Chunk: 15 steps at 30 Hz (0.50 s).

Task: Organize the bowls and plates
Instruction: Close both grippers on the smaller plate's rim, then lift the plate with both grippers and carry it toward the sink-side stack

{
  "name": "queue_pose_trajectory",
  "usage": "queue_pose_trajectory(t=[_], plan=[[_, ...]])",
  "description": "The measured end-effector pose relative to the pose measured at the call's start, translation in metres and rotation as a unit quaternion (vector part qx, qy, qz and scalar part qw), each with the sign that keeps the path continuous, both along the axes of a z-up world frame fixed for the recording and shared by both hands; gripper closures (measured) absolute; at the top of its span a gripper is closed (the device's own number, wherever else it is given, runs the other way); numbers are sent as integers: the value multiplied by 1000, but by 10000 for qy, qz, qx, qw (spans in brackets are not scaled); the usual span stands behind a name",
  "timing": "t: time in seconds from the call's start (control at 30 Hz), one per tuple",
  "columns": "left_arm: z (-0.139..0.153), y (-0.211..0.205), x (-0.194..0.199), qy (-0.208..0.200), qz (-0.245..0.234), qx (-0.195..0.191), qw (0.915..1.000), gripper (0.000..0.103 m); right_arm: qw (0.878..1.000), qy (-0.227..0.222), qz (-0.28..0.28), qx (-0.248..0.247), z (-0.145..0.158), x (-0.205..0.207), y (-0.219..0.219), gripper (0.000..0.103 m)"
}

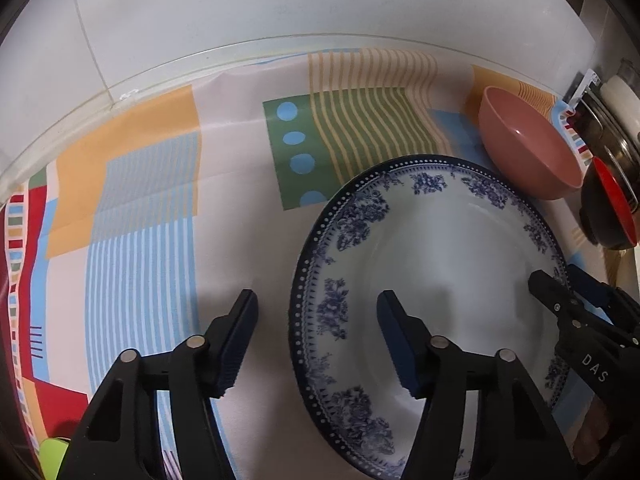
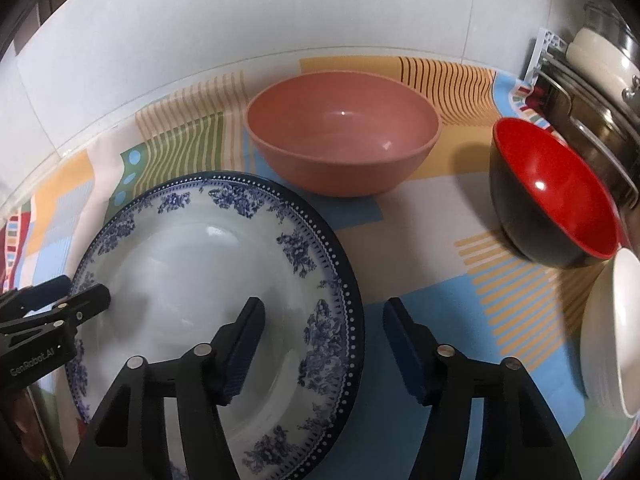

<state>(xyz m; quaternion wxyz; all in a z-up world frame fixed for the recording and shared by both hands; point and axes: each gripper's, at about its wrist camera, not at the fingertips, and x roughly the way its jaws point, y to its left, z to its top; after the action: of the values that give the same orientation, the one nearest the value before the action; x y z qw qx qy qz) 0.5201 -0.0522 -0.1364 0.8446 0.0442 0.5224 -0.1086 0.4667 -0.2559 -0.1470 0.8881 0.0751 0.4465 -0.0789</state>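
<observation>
Left wrist view looks down at a big white plate [image 1: 432,288] with blue flowers round its rim. It lies flat on the counter [image 1: 240,80], on a cloth [image 1: 152,208] with stripes and blocks of many colours. The left tongs [image 1: 316,312] stand half wide, with the plate's left rim between the two fingers. One finger is over the cloth just outside the plate, and the other is over the white middle of the plate. The pads are not pressing on the rim.

The right tongs [image 2: 324,320] stand half wide too, over the plate's right rim. One finger is above the plate's middle, and the other is above the cloth just beside the plate. They hold nothing.

Behind the plate, near the white wall, sits a pink bowl [image 2: 344,132]. It is upright and just beside the plate's far edge; I cannot tell if they touch. To the right of the plate, well apart from it, is a bowl that is black outside and red inside [image 2: 556,192]. It leans a bit. Nearer than that bowl, at the right edge, is a stack of white dishes [image 2: 616,336]. Shiny metal pots [image 2: 600,92] stand beyond the red bowl.
</observation>
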Motion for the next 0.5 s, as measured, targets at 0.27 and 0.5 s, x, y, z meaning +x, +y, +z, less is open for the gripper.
queue_pose_trajectory(t=[0.27,0.5], plan=[[2,-6,0,-34,-66,-33,10000,65,10000,-41,68,33,1,0,2,60],[1,-6,1,-33,-26,-23,10000,66,10000,-14,62,7,2,1,1,65]])
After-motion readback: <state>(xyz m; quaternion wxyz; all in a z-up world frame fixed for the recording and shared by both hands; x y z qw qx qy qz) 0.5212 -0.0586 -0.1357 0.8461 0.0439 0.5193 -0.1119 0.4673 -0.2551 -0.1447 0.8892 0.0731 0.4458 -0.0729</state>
